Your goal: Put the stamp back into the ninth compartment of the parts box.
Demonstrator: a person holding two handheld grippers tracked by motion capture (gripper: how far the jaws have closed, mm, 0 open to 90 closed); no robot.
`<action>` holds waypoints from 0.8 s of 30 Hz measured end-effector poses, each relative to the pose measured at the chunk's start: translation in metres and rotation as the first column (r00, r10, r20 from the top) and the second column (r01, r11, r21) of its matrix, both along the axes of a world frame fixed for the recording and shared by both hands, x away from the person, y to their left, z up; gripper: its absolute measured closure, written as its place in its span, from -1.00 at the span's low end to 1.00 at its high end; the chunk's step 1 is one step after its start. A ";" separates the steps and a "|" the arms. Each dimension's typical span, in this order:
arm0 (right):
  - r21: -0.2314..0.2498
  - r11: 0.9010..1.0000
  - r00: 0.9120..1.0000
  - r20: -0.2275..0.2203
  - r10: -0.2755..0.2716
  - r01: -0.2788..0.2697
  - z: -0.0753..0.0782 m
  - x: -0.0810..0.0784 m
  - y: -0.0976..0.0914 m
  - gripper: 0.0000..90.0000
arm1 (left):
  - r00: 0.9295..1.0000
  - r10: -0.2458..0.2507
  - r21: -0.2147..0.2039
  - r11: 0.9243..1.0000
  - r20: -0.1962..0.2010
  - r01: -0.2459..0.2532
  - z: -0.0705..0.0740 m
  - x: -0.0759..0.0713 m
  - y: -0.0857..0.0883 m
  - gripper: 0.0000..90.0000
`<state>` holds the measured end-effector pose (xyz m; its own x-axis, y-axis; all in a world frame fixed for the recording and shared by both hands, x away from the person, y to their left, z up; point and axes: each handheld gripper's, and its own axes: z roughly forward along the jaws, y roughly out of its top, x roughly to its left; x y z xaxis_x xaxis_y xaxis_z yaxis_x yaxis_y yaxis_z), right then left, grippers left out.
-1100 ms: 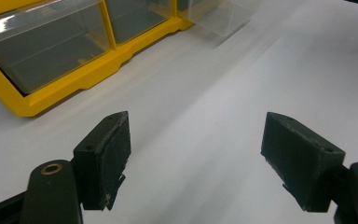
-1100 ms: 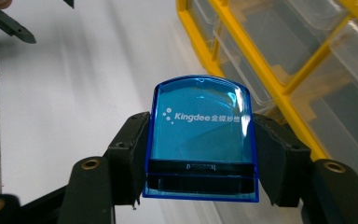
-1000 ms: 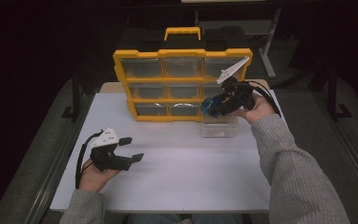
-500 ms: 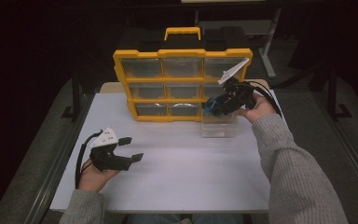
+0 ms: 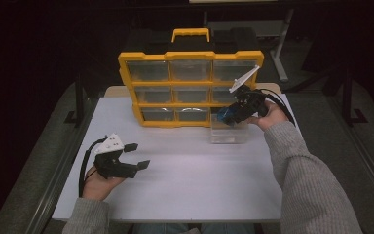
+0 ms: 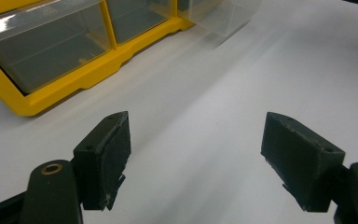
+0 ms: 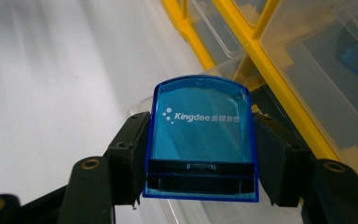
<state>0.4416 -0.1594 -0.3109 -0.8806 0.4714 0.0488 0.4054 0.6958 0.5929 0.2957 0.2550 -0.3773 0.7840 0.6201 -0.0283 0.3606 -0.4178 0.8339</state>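
The right hand-held gripper [image 7: 200, 186] pinches one translucent blue box [image 7: 200, 140] marked Kingdee, held just above one clear bin [image 5: 229, 131] on the white tabletop [image 5: 199, 180]. Just beyond stands one yellow organizer [image 5: 190, 90] with nine clear drawers. The left hand-held gripper [image 5: 137, 155], well apart, rests with jaws spread, holding nothing.

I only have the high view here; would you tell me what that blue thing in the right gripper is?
Observer: The right gripper is shut on a clear blue box printed "Kingdee".
Operator: Thank you. Where is it relative to the clear bin?
Observer: In the right gripper view it sits just above the bin, whose rim shows below it.
Operator: And the left gripper?
Observer: The left gripper is open with nothing between its jaws, over bare table.
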 end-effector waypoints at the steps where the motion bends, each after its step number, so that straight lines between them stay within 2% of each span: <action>1: -0.002 1.000 1.000 0.000 0.000 0.000 -0.001 0.001 0.000 -0.12 | 1.000 0.001 -0.001 1.000 -0.001 -0.001 0.000 0.000 0.000 -0.46; 5: -0.005 1.000 1.000 -0.019 -0.011 0.011 -0.004 0.001 -0.001 -0.12 | 1.000 -0.001 0.000 1.000 0.001 0.001 0.000 0.000 0.000 -0.46; 8: -0.016 1.000 1.000 -0.008 -0.003 0.003 -0.008 0.004 0.000 -0.12 | 1.000 -0.002 0.001 1.000 0.004 0.002 0.000 0.000 0.001 -0.46; 13: -0.018 1.000 1.000 -0.027 -0.012 0.012 -0.011 0.004 0.000 -0.12 | 1.000 -0.001 0.000 1.000 0.001 0.001 0.000 0.000 0.000 -0.46; 24: -0.026 1.000 0.999 -0.035 -0.008 0.007 -0.017 0.009 0.002 -0.12 | 1.000 -0.001 -0.001 1.000 0.002 0.001 0.000 0.000 0.001 -0.46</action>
